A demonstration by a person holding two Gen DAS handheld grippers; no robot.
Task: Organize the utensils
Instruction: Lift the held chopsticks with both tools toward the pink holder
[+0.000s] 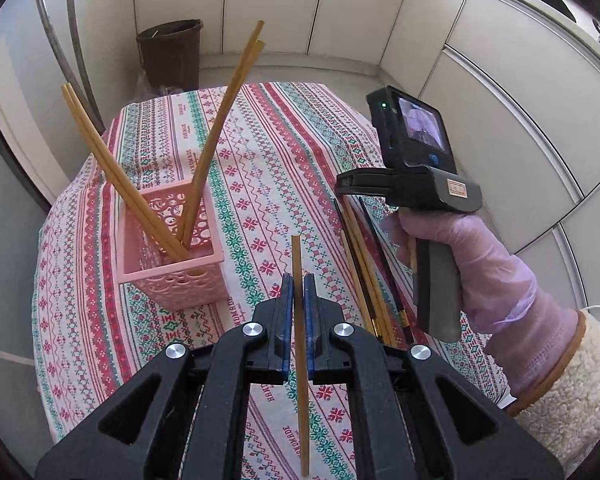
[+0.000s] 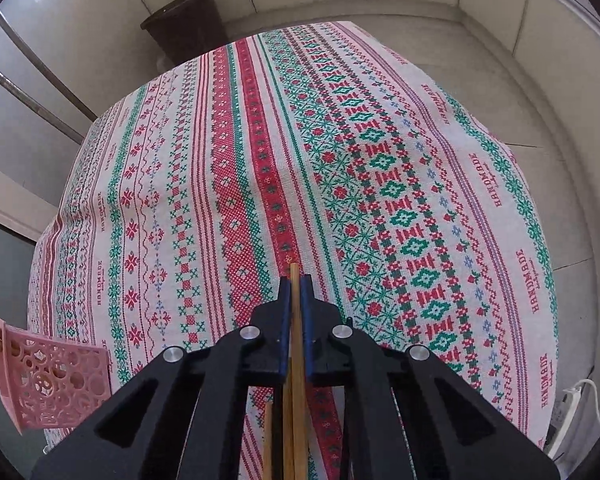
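A round table under a cross-stitch patterned tablecloth (image 1: 260, 168) is filling both views, with a dark waste bin (image 1: 172, 52) standing on the floor beyond its far edge. On the cloth, toward the left, a pink perforated basket (image 1: 172, 248) is holding four bamboo chopsticks (image 1: 112, 176), two leaning left and two leaning right, their tips well above the rim. To the right of it a small pile of loose chopsticks (image 1: 364, 264), some pale and some dark, is lying on the cloth.

The left gripper (image 1: 299, 280) is clamping a single bamboo chopstick (image 1: 300, 340) between its blue pads, jaws drawn in narrow, the stick running lengthwise through them and poking out ahead, above the cloth just right of the basket. The right gripper (image 2: 296, 284), carried by a gloved hand (image 1: 460, 256), is sitting down at the pile with its jaws pinched close on another pale chopstick (image 2: 295, 320); further sticks are lying beneath it.

The step in hand looks like collecting: one stick is ready to be delivered while the other is being picked. Next, the left stick likely needs tipping end-down over the basket opening, clear of the leaning ones, before release; the right needs lifting without dragging its neighbours along.
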